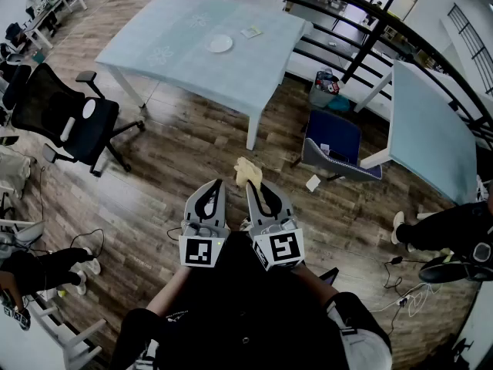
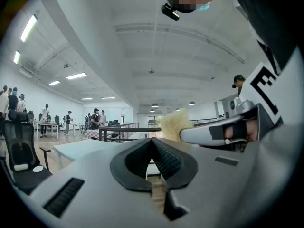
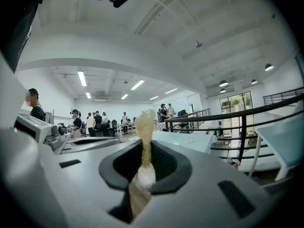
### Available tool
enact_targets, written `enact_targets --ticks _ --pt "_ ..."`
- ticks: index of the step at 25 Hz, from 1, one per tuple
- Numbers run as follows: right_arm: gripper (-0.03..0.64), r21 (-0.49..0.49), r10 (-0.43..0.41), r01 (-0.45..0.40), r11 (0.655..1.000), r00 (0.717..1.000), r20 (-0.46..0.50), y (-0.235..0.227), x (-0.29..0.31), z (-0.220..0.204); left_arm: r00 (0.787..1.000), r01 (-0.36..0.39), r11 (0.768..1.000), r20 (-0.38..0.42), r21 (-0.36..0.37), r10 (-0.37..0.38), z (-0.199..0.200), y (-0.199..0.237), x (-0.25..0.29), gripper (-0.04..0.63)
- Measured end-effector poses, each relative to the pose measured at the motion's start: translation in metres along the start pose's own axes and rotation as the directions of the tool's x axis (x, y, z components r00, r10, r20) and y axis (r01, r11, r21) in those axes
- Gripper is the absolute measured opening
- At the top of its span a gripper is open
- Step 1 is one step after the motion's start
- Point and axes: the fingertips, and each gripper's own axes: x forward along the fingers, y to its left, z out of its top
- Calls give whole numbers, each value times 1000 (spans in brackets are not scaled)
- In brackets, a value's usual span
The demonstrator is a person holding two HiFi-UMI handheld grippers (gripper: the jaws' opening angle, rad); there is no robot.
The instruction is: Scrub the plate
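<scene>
right tongs pinching yellow scrubber | left tongs pressed together, empty | both well short of plate on counter; plate ahead, slightly left

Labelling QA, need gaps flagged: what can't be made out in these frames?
Round white plate: too small in head view; clean or dirty unclear.
Small pale item beside it: same view, too small to identify.
Yellow fibrous scrubber: clamped part hidden inside right gripper, right gripper view.

Wooden floor, pale tables
</scene>
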Motion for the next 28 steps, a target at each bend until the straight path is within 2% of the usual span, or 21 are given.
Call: enact_targets --ticks 4,12,21,28 --pt "52 -3 7 -7 1000 1000 -17 6 -1 -6 1000 0 1000 19 -5 0 0 -2 -6 12" --pt "52 -16 20 -22 1000 997 -73 10 -3 -19 999 -33 998 -10 -59 33 -13 1 -16 12" --pt "52 -24 11 -13 1000 996 -84 8 1 -21 998 -59 996 -6 -68 59 -15 14 -13 12" --pt "54 40 -7 11 999 996 -93 -4 21 -23 996 -89 993 -32 -80 86 -20 36 -1 12"
